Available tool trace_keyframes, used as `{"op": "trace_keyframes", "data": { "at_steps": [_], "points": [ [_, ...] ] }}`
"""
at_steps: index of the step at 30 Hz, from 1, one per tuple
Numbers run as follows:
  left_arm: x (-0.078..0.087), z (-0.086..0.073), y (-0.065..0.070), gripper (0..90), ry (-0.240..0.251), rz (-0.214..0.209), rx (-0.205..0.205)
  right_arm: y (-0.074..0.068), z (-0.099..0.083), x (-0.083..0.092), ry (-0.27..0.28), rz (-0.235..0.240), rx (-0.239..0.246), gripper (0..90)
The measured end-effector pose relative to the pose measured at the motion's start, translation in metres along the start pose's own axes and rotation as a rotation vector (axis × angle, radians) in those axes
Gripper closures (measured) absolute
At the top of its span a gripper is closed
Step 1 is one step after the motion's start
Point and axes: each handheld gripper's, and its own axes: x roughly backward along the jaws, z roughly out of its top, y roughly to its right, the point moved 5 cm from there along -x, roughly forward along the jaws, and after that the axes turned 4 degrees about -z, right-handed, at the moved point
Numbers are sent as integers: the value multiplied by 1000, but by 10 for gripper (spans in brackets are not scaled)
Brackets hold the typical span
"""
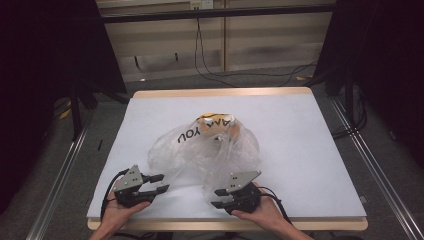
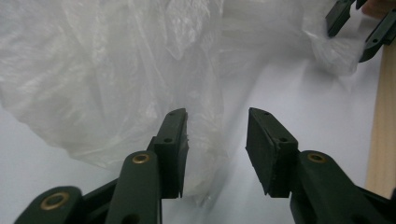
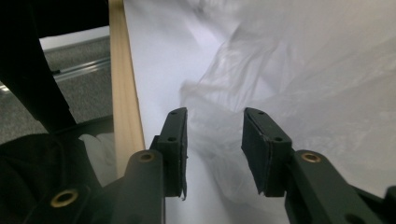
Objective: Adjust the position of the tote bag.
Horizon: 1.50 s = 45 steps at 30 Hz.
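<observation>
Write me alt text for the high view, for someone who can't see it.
A crumpled clear plastic bag with something yellow inside lies mid-table on a white table. At the near edge, a person's hands aim the left hand-held gripper and right hand-held gripper, jaws apart, at the bag's near corners.

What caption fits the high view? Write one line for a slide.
Two hand-held tongs, left and right, open beside a crumpled clear plastic bag on a white table.

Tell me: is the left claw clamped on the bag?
No. The left claw stands open, its pads apart with the bag's edge loose between them.
</observation>
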Motion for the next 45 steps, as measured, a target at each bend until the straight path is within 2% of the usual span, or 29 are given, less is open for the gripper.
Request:
{"op": "trace_keyframes", "data": {
  "at_steps": [1,2,7,12,16,18,21,23,24,26,28,32,35,36,45],
  "points": [
    [0,0,0,565,0,0,0,0,0,0,0,0,0,607],
    [-4,-3,1,553,-34,-18,-5,0,-3,-2,-8,5,1,594],
    [-8,-6,-1,510,-57,-16,-6,0,-5,-5,-19,-1,7,572],
    [-16,-11,-2,524,-110,-22,-9,0,-7,-12,-38,-5,17,554],
    [-20,-14,-5,632,-156,-23,4,2,-8,-14,-50,-27,1,623],
    [-21,-14,-5,646,-149,-32,11,2,-8,-14,-53,-44,5,644],
    [-21,-14,-5,698,-159,-54,49,4,-8,-14,-55,-56,-5,705],
    [-21,-14,-6,762,-154,-64,58,5,-7,-14,-57,-68,-6,748],
    [-20,-14,-5,853,-155,-82,66,5,-7,-14,-58,-72,-8,821],
    [-20,-14,-5,868,-157,-87,70,5,-7,-14,-60,-70,-5,848],
    [-19,-13,-5,888,-154,-89,69,5,-7,-14,-62,-73,-1,900],
    [-13,-9,-4,893,-116,-103,75,6,-6,-11,-60,-72,1,900],
    [-7,-6,-4,893,-64,-109,69,2,3,2,10,-38,13,900],
    [-6,-5,-3,893,-50,-110,73,2,6,5,23,-42,24,900],
    [5,5,1,894,30,-109,63,8,11,22,80,-71,17,900]
  ]
}}
